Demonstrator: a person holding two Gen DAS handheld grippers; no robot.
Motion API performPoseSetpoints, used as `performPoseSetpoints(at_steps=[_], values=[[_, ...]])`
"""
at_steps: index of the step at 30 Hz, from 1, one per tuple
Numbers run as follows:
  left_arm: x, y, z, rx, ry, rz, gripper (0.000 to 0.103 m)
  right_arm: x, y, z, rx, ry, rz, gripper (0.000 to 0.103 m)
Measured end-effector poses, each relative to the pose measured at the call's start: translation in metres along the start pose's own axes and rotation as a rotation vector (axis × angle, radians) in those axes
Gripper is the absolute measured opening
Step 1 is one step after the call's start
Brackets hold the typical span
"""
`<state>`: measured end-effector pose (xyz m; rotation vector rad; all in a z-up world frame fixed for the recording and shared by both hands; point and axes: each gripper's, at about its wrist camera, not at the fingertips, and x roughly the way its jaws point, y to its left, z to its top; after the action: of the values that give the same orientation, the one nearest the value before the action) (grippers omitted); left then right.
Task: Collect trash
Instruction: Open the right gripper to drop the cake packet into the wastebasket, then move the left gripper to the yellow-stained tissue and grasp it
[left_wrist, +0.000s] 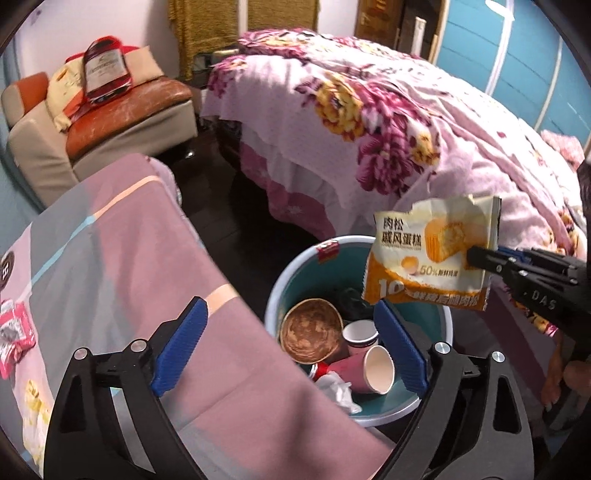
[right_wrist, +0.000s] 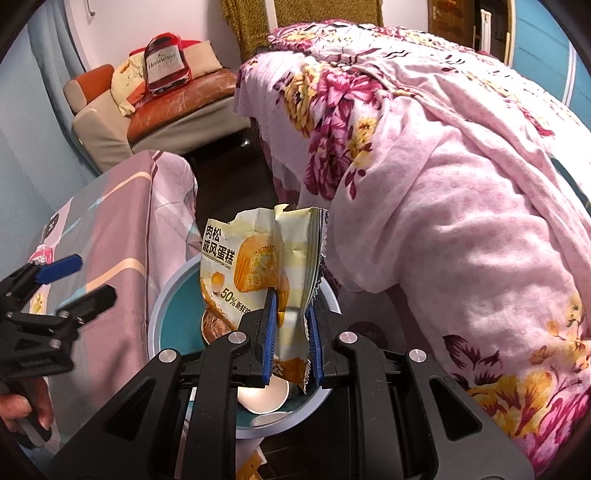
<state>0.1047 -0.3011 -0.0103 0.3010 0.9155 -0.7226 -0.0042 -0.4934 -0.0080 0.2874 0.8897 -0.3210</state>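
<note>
Right tool, upright wrapper lengthwise.

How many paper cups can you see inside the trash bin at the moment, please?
2. One paper cup stands upright near the middle of the trash bin; the other paper cup lies on its side just in front of it. More may be hidden under the other rubbish.

Your right gripper pinched the torn wrapper above the bin; your left gripper stood open beside it.
</note>
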Motion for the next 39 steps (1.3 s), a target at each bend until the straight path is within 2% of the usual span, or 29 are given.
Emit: performPoseSetpoints(at_steps=[6,7,8,10,12,14,23,30,34,39], values=[[-0.011,0.026,-0.012,-0.059,0.001,0.014,0.095,0.012,0.011,-0.003,-0.013,0.050,0.005,0.022],[-0.012,0.029,-0.014,-0.068,0.003,0.016,0.095,0.014,0.015,-0.003,-0.019,0.062,0.007,0.027],[-0.014,0.034,-0.017,-0.079,0.005,0.018,0.095,0.015,0.016,-0.003,-0.020,0.068,0.007,0.041],[-0.019,0.043,-0.022,-0.098,0.006,0.020,0.095,0.014,0.021,-0.005,-0.026,0.068,0.007,0.056],[-0.024,0.050,-0.027,-0.113,0.005,0.020,0.096,0.011,0.027,-0.005,-0.042,0.068,-0.005,0.062],[-0.028,0.057,-0.032,-0.123,0.003,0.023,0.096,0.011,0.030,-0.006,-0.044,0.065,-0.005,0.072],[-0.053,0.094,-0.061,-0.189,-0.002,0.032,0.097,-0.004,0.067,-0.002,-0.100,0.079,0.007,0.078],[-0.079,0.132,-0.085,-0.251,-0.017,0.058,0.097,-0.015,0.127,-0.007,-0.224,0.093,0.036,0.079],[-0.097,0.156,-0.101,-0.282,-0.032,0.086,0.097,-0.019,0.159,-0.010,-0.283,0.102,0.062,0.083],[-0.115,0.186,-0.120,-0.277,-0.029,0.122,0.098,-0.021,0.206,-0.017,-0.374,0.133,0.100,0.083]])
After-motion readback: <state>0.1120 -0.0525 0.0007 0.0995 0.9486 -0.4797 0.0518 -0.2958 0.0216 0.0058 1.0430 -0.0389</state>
